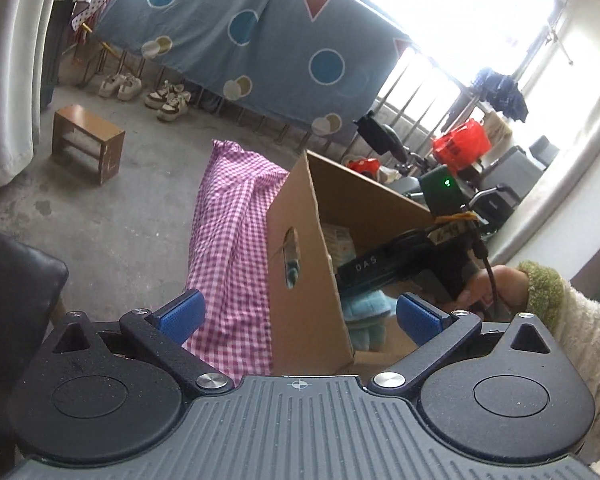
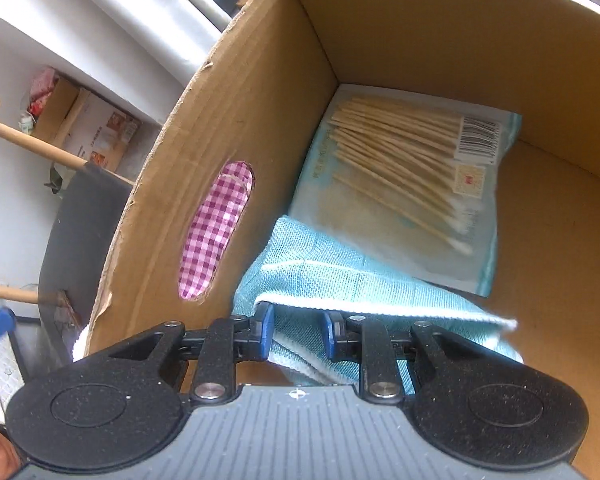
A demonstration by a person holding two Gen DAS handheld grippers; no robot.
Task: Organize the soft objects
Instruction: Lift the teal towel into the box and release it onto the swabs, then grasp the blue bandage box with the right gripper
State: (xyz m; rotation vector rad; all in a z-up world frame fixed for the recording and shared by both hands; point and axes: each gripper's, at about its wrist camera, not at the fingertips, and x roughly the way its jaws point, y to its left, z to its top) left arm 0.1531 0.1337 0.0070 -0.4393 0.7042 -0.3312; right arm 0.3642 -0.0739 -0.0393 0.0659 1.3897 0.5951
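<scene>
Bare concrete floor (image 1: pixel 112 216) spreads left of the pink checked cloth (image 1: pixel 228 240) under the cardboard box (image 1: pixel 300 240); left gripper (image 1: pixel 300 316) jaws gape wide and empty, right gripper (image 2: pixel 298 336) jaws pinch the teal towel (image 2: pixel 340 276) inside.

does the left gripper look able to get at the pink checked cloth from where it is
Probably yes. The left gripper is wide open and empty, and the pink checked cloth lies just ahead outside the cardboard box, with nothing between them.

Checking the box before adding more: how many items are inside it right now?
2: a packet of cotton swabs against the cardboard box's far corner, and a teal towel nearer, gripped by the right gripper. More may be hidden.
</scene>
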